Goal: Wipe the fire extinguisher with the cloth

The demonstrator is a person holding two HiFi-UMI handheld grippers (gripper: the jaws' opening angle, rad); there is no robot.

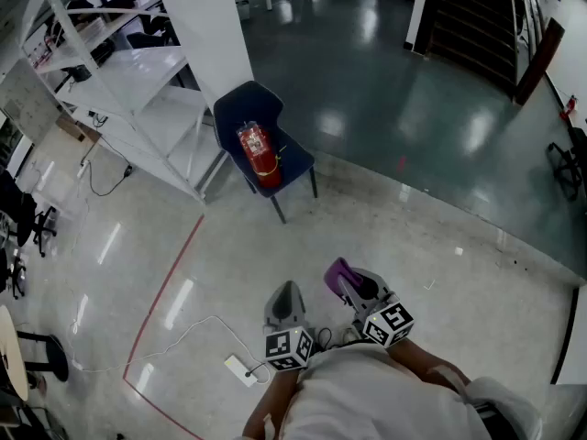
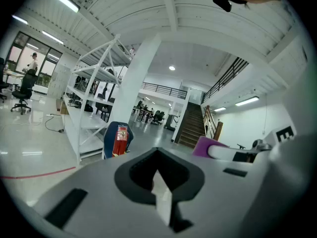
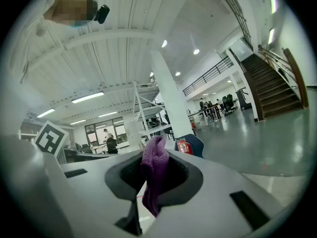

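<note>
On the chair (image 1: 237,106), against its back: extinguisher (image 1: 259,154); we judge it heavy, rigid, slick, best steadied at the neck. Well short of the chair: right gripper (image 1: 350,284) pinching a soft, light cloth (image 3: 154,175); left gripper (image 1: 286,299) closed, empty.

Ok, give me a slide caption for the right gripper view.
Right gripper shut on a purple cloth, facing a red fire extinguisher on a blue chair.

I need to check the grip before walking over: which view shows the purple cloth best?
The right gripper view: the cloth sits centre, pinched between the right gripper jaws. The head view shows only a small purple fold at that gripper's tip; the left gripper view, a purple edge.
</note>
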